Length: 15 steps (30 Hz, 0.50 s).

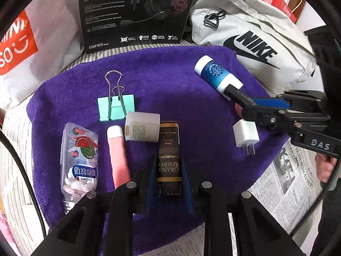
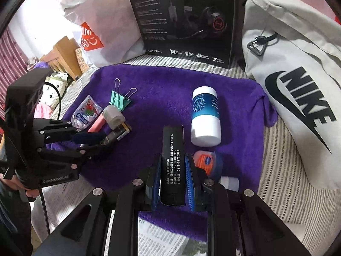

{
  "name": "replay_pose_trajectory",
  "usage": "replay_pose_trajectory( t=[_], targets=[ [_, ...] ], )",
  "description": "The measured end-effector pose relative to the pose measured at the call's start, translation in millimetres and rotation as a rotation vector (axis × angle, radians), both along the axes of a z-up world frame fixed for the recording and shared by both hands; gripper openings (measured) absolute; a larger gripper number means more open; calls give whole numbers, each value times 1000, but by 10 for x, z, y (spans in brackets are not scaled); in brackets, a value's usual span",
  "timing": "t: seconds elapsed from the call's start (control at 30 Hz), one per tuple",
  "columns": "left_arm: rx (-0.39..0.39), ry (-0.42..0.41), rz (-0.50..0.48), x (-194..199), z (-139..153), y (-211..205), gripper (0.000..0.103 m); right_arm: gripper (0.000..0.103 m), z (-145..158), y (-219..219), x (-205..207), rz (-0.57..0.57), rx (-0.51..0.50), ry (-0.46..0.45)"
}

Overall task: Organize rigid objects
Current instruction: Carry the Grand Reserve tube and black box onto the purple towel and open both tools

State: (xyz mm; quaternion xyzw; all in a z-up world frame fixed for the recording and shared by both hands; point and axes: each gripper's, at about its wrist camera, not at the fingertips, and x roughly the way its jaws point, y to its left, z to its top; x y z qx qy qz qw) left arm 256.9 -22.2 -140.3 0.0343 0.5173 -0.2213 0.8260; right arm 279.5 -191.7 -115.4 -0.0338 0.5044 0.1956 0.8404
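On a purple towel [image 1: 166, 74] lie several small objects. My left gripper [image 1: 169, 175] is shut on a brown Grand Reserve box [image 1: 169, 155], lying beside a white jar [image 1: 142, 127], a pink tube [image 1: 118, 155], a candy bottle [image 1: 80, 162] and a green binder clip [image 1: 116, 106]. My right gripper [image 2: 173, 170] is shut on a slim black box [image 2: 173, 162], next to a blue-and-white bottle [image 2: 205, 115] and an orange-lidded jar [image 2: 205, 160]. A white charger plug [image 1: 245, 135] lies under the right gripper [image 1: 236, 98] in the left wrist view.
A black Edifier headset box [image 1: 136, 12] stands behind the towel, with a Nike bag [image 1: 251, 42] to its right and a Miniso bag [image 1: 32, 42] to its left. Newspaper [image 1: 285, 183] lies at the towel's near right. The left gripper [image 2: 91, 140] shows at left in the right wrist view.
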Motion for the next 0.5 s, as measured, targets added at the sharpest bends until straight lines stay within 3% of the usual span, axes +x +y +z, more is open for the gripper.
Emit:
replay_pose_trajectory(
  t=[0.13,0.2,0.5],
  targets=[
    [-61,34,6,-19,26,46,41,21,-39,23,40,5,-9,6],
    [-52,38,17,-29,36,65,55,22,-45,14,62,4,-14,7],
    [37,-5,85,-171,242,328,67,22,-32,53,179,13,-23,7]
  ],
)
